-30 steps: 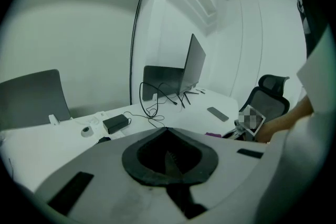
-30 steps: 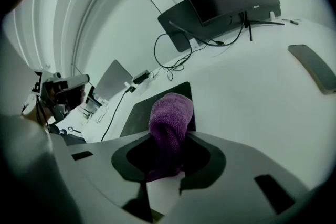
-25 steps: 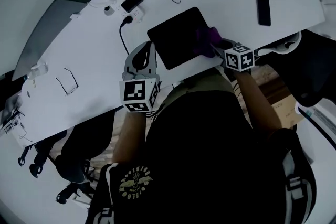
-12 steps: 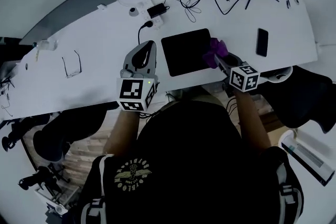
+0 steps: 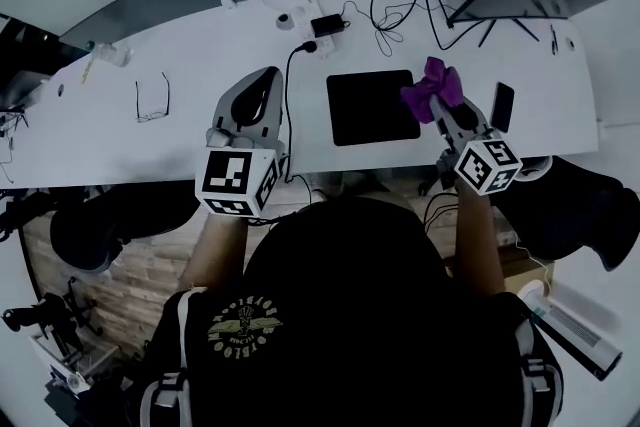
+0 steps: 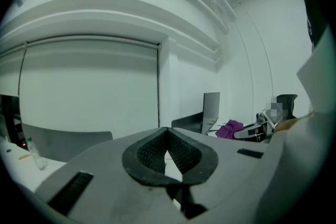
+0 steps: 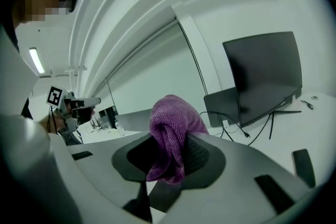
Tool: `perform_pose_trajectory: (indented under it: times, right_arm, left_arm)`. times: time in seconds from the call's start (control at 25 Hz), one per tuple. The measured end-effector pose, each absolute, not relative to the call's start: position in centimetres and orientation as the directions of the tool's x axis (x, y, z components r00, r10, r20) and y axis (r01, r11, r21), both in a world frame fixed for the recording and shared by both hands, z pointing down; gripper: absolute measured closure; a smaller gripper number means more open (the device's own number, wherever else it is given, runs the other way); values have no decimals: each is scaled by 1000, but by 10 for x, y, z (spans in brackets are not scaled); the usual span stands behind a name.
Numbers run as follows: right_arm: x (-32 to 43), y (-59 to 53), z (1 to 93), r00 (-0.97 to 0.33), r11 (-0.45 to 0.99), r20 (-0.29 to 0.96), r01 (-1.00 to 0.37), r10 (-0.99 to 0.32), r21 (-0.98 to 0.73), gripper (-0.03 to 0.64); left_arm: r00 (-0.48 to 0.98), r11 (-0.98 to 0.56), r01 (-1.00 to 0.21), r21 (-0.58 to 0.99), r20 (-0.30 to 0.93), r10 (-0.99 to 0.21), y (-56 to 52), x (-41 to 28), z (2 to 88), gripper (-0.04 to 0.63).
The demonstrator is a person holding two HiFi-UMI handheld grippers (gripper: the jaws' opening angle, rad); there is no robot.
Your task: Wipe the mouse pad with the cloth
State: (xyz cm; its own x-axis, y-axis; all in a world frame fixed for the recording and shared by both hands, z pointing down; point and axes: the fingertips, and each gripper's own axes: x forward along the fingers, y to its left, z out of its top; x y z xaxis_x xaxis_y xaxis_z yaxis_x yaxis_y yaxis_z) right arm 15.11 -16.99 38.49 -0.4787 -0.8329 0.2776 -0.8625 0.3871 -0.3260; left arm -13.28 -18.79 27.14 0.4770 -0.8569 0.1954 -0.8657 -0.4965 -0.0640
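Right gripper (image 5: 440,109) clamped on purple cloth (image 5: 432,87), at right edge of mouse pad (image 5: 372,107); pad lies leftward. Left gripper (image 5: 256,91) jaws together, empty, farther off.

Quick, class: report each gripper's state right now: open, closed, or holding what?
Left gripper: closed, nothing between its jaws.
Right gripper: closed on the purple cloth.

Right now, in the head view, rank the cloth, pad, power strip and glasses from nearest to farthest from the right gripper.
1. cloth: clamped in the right gripper itself.
2. pad: just left of it, on the desk.
3. power strip: further left, by the desk's far edge.
4. glasses: far left of the desk.
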Motion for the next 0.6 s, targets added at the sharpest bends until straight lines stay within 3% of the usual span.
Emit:
perform_pose_trajectory:
  times: [0.6]
  right_arm:
    - [117,-118,235,-428,427,-2,-903,-904,-47,506]
  left_arm:
    - [421,-424,-897,-122,52,-906,-145,-201,210,595]
